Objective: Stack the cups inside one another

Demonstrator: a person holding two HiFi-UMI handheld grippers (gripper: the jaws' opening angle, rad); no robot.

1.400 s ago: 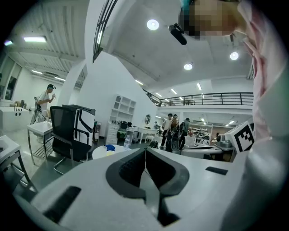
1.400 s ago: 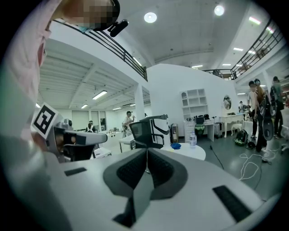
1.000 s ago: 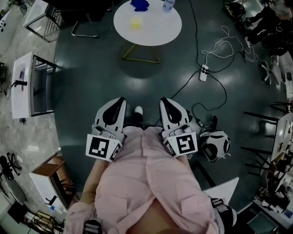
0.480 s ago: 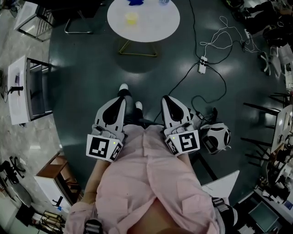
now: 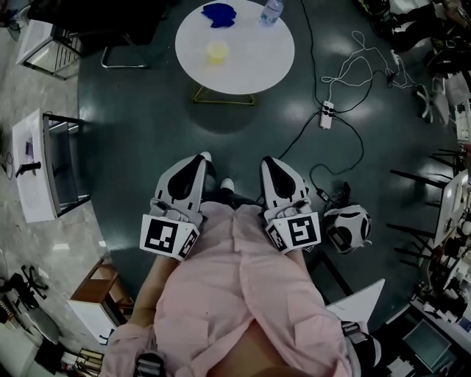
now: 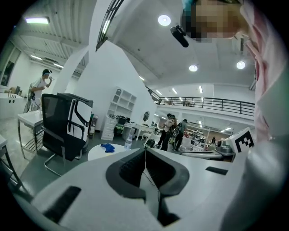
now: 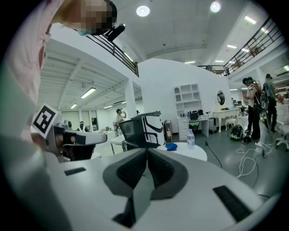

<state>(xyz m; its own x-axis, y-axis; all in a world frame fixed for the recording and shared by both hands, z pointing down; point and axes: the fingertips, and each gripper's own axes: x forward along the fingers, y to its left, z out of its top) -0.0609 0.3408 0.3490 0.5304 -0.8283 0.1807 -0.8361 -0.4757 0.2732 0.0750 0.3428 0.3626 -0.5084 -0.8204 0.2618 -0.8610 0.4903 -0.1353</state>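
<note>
Left gripper (image 5: 199, 157) & right gripper (image 5: 269, 161) held well back from white bench (image 5: 257, 62), both sets of jaws pressed together, empty, yellow cup (image 5: 217, 51) mid-bench, blue object (image 5: 220, 13) & bottle (image 5: 271, 10) at bench's far edge

1. One round white table (image 5: 254, 62).
2. One small yellow cup (image 5: 217, 51).
3. One lumpy blue object (image 5: 219, 12); kind unclear.
4. One clear plastic water bottle (image 5: 271, 10).
5. Two white hand-held grippers: left hand-held gripper (image 5: 197, 159), right hand-held gripper (image 5: 268, 162).
6. One black-and-white office chair (image 6: 67, 128).
7. One white power strip (image 5: 324, 115).
</note>
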